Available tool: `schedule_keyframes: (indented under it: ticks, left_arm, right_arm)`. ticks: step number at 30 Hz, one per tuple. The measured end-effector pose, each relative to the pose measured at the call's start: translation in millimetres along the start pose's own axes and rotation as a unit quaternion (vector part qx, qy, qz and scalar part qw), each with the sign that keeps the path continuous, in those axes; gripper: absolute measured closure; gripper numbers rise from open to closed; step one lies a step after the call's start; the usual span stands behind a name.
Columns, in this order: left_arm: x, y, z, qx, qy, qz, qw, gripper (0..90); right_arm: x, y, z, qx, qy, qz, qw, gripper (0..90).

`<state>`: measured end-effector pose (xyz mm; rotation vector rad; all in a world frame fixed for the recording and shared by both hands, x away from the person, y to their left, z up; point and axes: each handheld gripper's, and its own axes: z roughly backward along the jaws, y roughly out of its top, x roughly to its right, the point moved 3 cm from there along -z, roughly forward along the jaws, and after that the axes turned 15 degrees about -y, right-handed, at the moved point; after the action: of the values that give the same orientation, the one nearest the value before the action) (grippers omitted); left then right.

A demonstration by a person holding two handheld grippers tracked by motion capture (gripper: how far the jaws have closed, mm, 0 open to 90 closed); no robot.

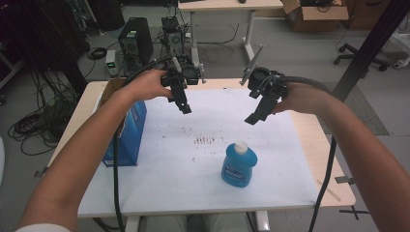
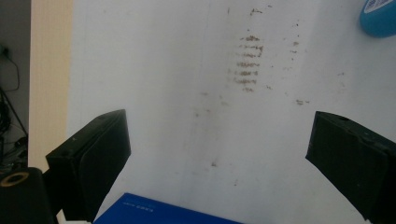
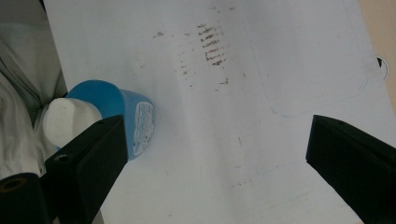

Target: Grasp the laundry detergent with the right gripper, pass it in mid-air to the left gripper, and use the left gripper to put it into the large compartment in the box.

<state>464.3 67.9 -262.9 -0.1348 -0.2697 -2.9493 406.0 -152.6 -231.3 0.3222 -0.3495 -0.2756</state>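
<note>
A blue bottle with a white cap stands upright on the white sheet near the table's front middle. In the right gripper view the blue bottle sits at the left, partly behind one jaw. A corner of the blue bottle shows at the top right of the left gripper view. My left gripper hovers over the sheet's far left, jaws wide apart, open and empty. My right gripper hangs over the far right, open too, nothing between its jaws.
A blue box stands at the table's left edge, its top edge visible below my left gripper. Brown smudges mark the sheet's middle. Beyond the table are a computer tower, cables, a cardboard box and an office chair.
</note>
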Motion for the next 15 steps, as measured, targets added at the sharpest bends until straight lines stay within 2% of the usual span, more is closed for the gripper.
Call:
schedule_keyframes:
  ticks: [10,15]
  left_arm:
    - [1.9,-0.4,1.3,0.004,0.002,0.003,1.0000,6.4]
    - [2.6,1.8,0.7,-0.001,-0.001,-0.003,1.0000,6.2]
  right_arm:
    - [-1.7,-2.4,13.0,0.001,-0.007,-0.004,1.0000,5.2]
    - [-3.3,-7.2,19.7,0.001,-0.017,-0.005,0.9998,5.0]
